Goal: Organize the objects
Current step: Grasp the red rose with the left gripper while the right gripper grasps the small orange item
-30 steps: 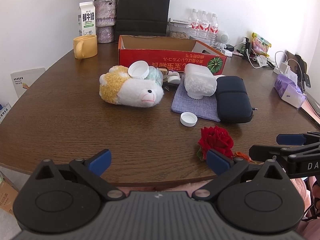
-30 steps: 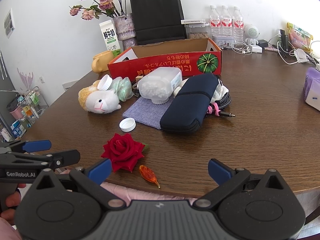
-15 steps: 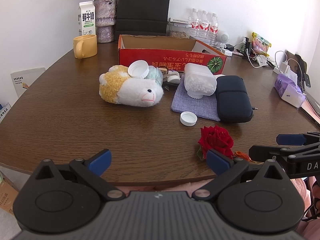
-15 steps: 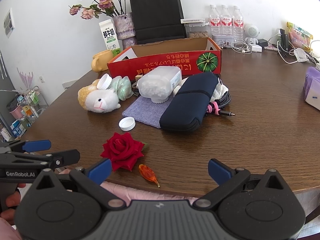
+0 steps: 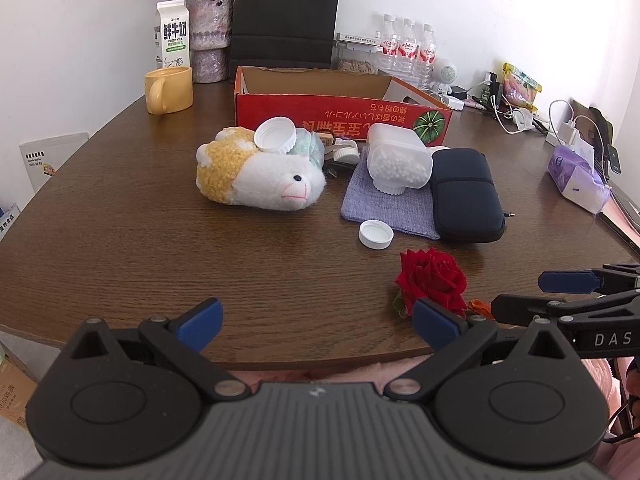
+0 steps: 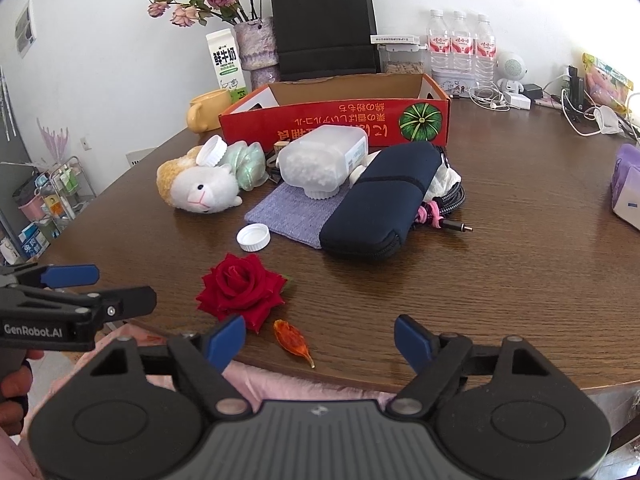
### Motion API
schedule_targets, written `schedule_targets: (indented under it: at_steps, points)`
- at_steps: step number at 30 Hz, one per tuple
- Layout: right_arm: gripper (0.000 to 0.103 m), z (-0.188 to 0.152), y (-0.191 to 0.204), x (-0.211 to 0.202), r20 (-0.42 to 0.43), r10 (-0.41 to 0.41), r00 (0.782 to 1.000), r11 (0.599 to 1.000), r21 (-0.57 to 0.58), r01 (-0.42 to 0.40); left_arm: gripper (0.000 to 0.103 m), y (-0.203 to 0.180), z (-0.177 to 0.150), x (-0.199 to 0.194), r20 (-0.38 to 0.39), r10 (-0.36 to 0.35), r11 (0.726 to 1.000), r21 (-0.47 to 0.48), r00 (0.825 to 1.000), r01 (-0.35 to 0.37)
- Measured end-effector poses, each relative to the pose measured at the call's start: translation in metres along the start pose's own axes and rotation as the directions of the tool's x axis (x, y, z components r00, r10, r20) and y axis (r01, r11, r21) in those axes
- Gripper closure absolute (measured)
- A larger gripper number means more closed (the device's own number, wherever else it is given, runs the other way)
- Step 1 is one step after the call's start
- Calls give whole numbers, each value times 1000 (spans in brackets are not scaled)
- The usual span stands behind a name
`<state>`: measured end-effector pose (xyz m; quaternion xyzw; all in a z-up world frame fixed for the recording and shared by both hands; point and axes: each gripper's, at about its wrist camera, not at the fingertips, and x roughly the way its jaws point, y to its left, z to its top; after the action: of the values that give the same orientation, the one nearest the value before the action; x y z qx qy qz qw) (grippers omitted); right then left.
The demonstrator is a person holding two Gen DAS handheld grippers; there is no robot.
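- Left gripper (image 5: 318, 320): jaws spread wide, holding nothing, at near table (image 5: 120, 240) edge.
- Plush sheep (image 5: 260, 178) left-centre; white cap (image 5: 376, 234) just beside grey cloth (image 5: 384, 208).
- Red rose (image 6: 240, 290) near front edge; red box (image 6: 340, 120) behind the pile.
- Right gripper (image 6: 320, 340): jaws wide apart, empty.

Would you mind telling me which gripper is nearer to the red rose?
Roughly equal. The rose sits just ahead of the right gripper, by its left finger, and just ahead of the left gripper, by its right finger.
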<state>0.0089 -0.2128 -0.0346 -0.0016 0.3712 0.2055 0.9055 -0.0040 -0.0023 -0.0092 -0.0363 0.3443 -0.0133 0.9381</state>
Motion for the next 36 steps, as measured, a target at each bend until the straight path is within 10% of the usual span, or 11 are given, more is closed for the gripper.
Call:
schedule_targets:
  at_steps: [11, 36]
  points:
    - [88, -7, 8, 14, -38, 76, 996, 993, -90, -79, 0, 1, -1, 8, -18, -6, 1000, -5, 1000, 6]
    - [90, 3, -21, 0, 80, 24, 996, 999, -35, -21, 0, -47, 23, 48, -87, -142, 980, 126, 986, 153]
